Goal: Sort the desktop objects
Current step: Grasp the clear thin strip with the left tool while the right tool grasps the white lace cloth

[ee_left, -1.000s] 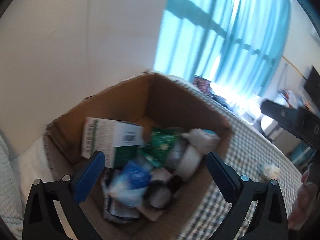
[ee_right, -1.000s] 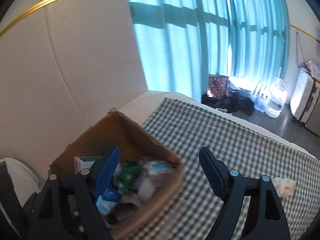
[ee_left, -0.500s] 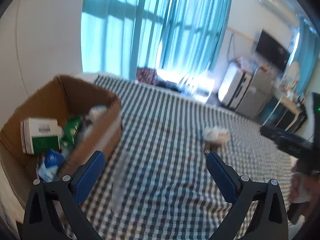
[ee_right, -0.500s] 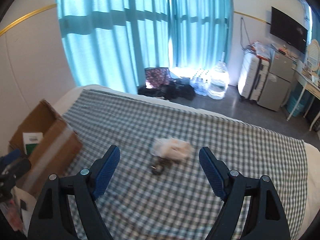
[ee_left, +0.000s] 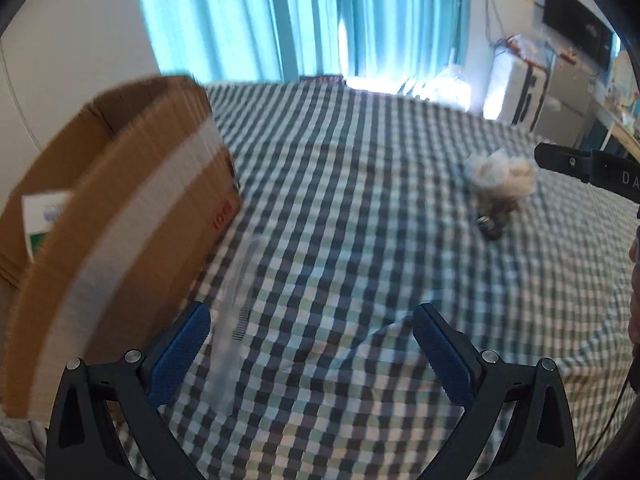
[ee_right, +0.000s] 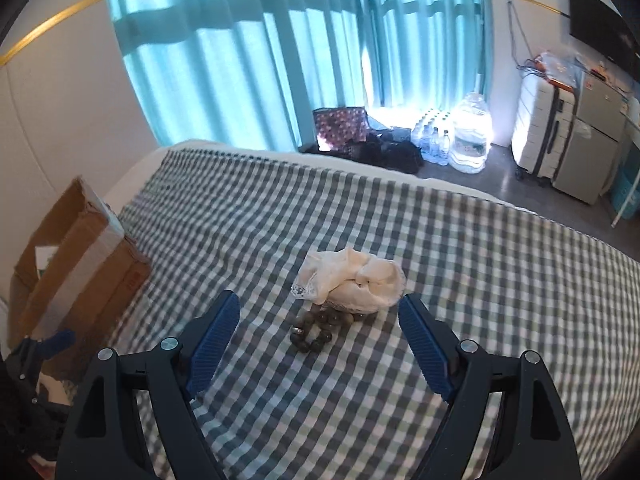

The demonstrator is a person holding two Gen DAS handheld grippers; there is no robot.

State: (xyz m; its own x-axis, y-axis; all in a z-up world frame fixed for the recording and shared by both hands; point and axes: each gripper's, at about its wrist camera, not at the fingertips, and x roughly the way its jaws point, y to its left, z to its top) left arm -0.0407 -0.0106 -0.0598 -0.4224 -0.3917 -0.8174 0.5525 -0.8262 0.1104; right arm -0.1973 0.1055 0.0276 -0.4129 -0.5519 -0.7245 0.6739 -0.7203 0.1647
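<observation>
Checked green-and-white bedding [ee_right: 460, 248] is lying under both claws. Right claw [ee_right: 320, 334] is hanging released, a crumpled cream lace cloth [ee_right: 352, 278] and dark bead bracelet [ee_right: 316, 330] lying just ahead between its fingers. Left claw [ee_left: 310, 350] is gaping empty, the brown cardboard box [ee_left: 120, 224] sitting beside its left finger.

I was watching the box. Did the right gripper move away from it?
Yes. The right gripper swung away from the cardboard box, now far left, toward the white cloth.

Brown cardboard box [ee_right: 76, 256] with white tape stripe, left of frame; dark-green-and-white checked cloth [ee_right: 440, 248]; cream rag [ee_right: 352, 276]; dark beads [ee_right: 316, 328]; teal curtains [ee_right: 240, 52]; blue pads [ee_right: 212, 336].
</observation>
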